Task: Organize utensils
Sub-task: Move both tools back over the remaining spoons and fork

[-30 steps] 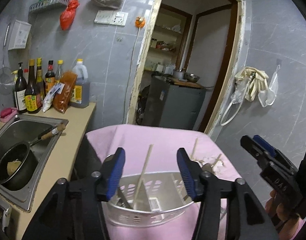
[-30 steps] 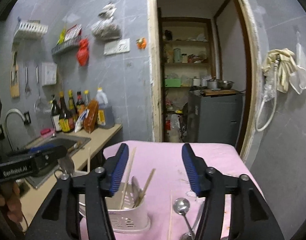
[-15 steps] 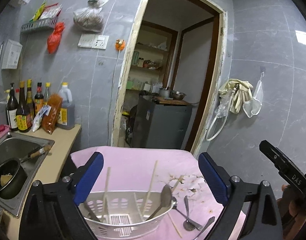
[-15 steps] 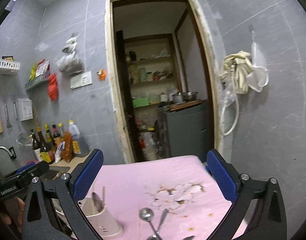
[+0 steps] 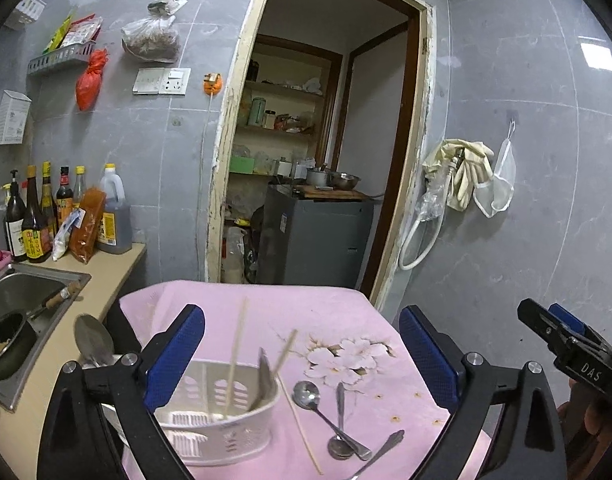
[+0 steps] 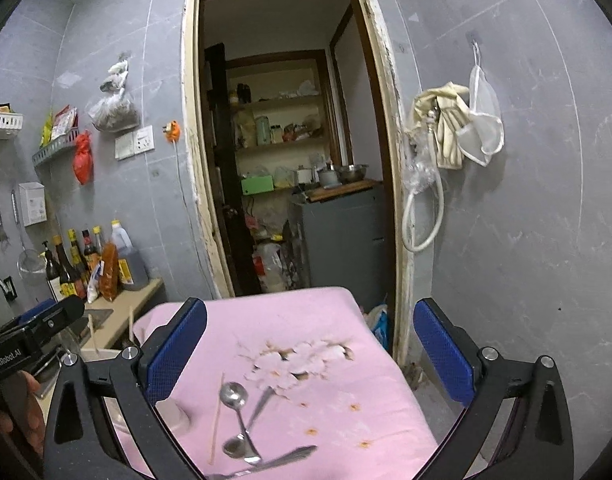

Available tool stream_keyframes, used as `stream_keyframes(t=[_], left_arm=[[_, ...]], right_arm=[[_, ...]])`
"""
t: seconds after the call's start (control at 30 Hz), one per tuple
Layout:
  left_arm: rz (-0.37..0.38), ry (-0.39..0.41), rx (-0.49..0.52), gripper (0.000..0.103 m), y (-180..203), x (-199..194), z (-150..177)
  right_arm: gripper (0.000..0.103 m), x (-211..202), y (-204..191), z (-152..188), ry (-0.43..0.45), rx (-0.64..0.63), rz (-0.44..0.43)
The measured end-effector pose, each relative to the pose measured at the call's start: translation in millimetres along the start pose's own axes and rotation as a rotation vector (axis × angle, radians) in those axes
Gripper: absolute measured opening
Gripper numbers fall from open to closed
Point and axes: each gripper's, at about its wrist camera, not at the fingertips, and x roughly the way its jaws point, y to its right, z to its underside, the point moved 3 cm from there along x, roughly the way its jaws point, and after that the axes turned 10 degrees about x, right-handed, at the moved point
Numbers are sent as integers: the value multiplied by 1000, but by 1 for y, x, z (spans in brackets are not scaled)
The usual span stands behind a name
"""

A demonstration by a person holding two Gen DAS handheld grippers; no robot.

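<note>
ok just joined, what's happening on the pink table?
A person holds a gripper in each hand over the pink tablecloth, sorting utensils. Both the left gripper and the right gripper have just been opening and now stand wide with nothing between the pads. The white basket already holds chopsticks and some cutlery. Still loose on the cloth: two spoons, one more piece of cutlery and a single chopstick.

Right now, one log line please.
left claw: open, empty | right claw: open, empty | basket: chopsticks, spoon inside | spoons, chopstick: loose on cloth
</note>
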Motion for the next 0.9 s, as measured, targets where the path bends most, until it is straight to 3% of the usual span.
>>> stream_keyframes(t=[0.43, 0.73, 0.9], left_arm=[[-46, -108, -24, 98, 43, 25, 30], [-75, -217, -60, 98, 61, 54, 59], [-81, -278, -88, 85, 66, 72, 72]], right_arm=[[102, 44, 60, 22, -165, -42, -13], [102, 93, 81, 45, -306, -57, -112], [101, 121, 87, 67, -385, -64, -159]])
